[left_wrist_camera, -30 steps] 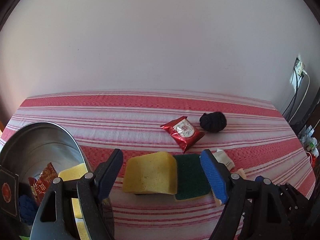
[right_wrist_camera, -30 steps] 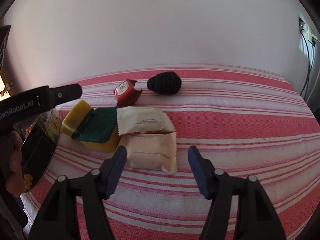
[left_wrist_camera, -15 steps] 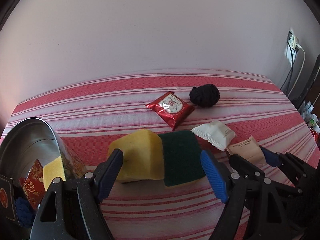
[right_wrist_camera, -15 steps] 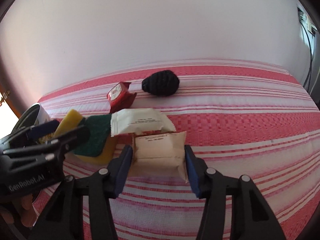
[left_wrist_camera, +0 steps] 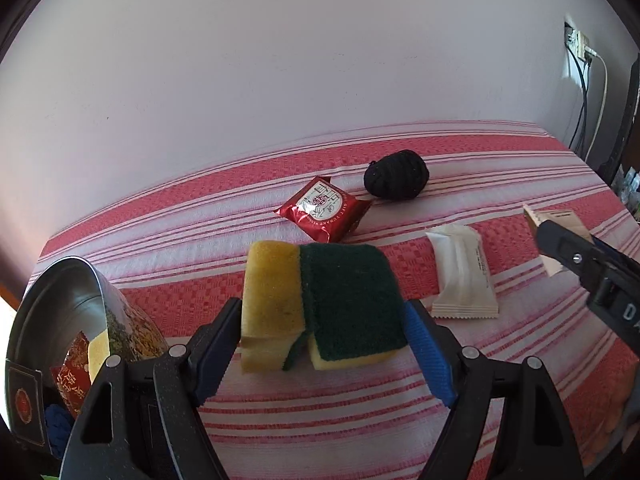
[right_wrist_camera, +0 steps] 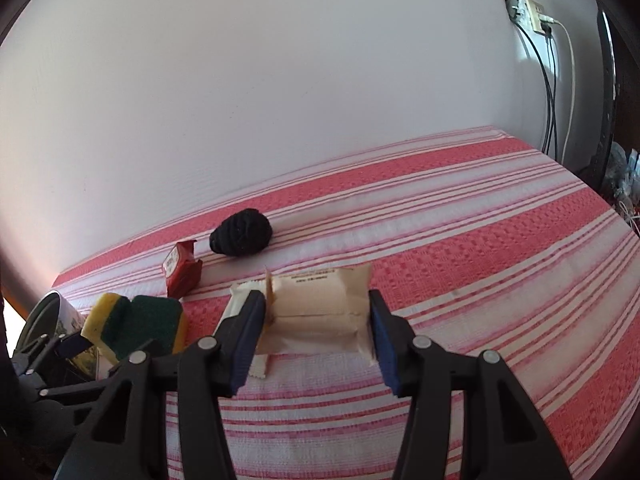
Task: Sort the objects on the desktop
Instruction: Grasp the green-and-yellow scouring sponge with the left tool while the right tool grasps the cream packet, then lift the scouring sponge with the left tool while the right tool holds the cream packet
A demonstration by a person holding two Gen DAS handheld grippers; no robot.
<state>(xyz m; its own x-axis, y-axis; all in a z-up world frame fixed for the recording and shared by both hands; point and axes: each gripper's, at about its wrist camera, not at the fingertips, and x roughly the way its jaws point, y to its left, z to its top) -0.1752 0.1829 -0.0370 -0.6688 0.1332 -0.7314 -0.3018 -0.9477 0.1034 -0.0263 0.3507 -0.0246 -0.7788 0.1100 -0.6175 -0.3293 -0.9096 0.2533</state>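
Two sponges lie side by side on the striped cloth, one showing yellow foam (left_wrist_camera: 272,296), the other a green scouring face (left_wrist_camera: 352,300). My left gripper (left_wrist_camera: 322,312) stands open around both, its fingers at their outer sides. My right gripper (right_wrist_camera: 316,308) is shut on a beige packet (right_wrist_camera: 320,312) and holds it slightly above the cloth. In the left wrist view that beige packet (left_wrist_camera: 556,220) shows at the right edge. A white packet (left_wrist_camera: 464,276) lies flat between the sponges and the right gripper.
A red foil packet (left_wrist_camera: 324,214) and a black yarn ball (left_wrist_camera: 396,176) lie further back. A metal tin (left_wrist_camera: 52,312) at the left holds a red packet, a sponge and other items. A wall socket with cables (left_wrist_camera: 576,44) hangs past the table's right end.
My right gripper shut on the beige packet and carried it up and right, off the white one. My left gripper came forward and down until the sponges lay between its fingers.
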